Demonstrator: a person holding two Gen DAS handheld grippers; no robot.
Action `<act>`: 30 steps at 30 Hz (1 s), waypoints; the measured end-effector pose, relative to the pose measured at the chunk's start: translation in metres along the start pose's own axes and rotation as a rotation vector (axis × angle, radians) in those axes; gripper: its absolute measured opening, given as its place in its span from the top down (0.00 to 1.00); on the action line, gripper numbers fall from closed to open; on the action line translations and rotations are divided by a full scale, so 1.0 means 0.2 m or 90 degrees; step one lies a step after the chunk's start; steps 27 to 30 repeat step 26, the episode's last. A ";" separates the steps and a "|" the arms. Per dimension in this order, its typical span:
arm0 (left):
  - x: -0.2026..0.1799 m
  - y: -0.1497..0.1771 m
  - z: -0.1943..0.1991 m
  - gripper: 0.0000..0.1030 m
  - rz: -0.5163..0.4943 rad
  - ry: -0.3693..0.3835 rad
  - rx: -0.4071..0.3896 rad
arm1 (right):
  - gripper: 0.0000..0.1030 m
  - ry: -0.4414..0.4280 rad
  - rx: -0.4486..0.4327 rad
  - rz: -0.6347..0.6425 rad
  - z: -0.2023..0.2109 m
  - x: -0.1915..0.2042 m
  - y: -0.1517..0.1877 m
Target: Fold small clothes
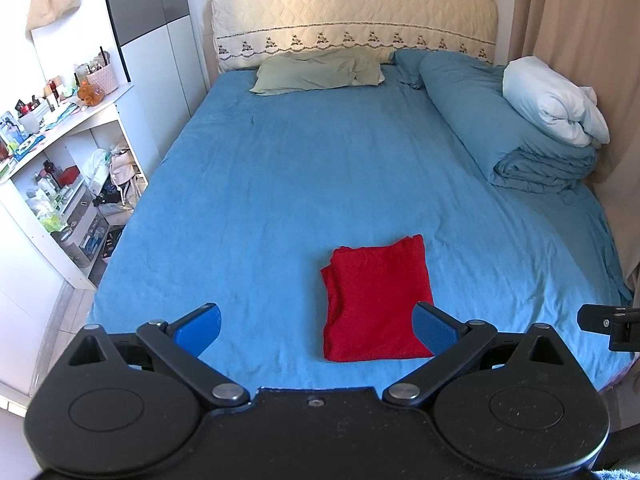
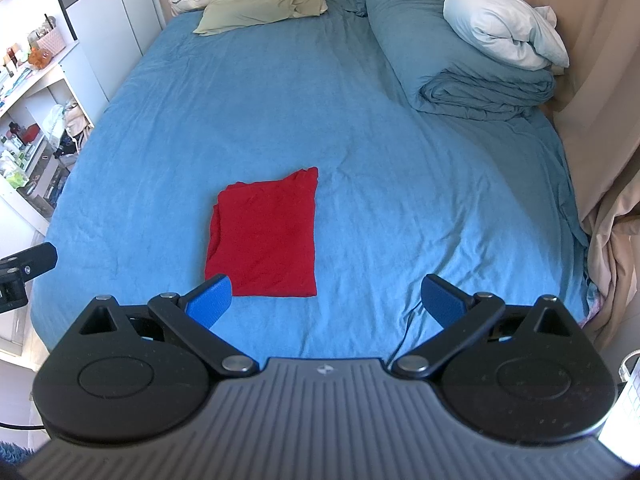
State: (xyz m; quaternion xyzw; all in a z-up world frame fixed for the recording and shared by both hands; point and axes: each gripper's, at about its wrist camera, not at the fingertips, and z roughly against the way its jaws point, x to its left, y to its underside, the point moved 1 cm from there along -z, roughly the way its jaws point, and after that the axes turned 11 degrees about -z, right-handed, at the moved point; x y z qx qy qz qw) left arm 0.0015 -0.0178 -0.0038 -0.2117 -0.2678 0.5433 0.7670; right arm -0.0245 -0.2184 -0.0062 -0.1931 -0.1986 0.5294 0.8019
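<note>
Cloth: red cloth (image 1: 376, 300) lies folded into a rough rectangle, flat on the blue sheet (image 1: 280, 184), near the bed's foot; layered edges show on its left side.
Left claw (image 1: 316, 330): I see both blue pads spread wide, nothing between them; right pad overlaps the cloth's near right corner in view, contact unclear.
Right claw (image 2: 326, 300): spread wide too, holding nothing; I see its left pad at the cloth's near left corner.
Bed head: green pillow (image 1: 316, 70), folded duvet (image 1: 516, 136) at right.
</note>
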 end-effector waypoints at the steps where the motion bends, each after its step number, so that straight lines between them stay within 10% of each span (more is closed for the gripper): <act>1: 0.00 0.00 0.00 0.00 0.000 -0.001 0.000 | 0.00 0.000 0.000 0.000 0.00 0.00 0.00; 30: 0.00 -0.02 -0.03 0.00 -0.026 -0.019 -0.028 | 0.00 0.009 0.005 -0.010 -0.04 0.02 -0.03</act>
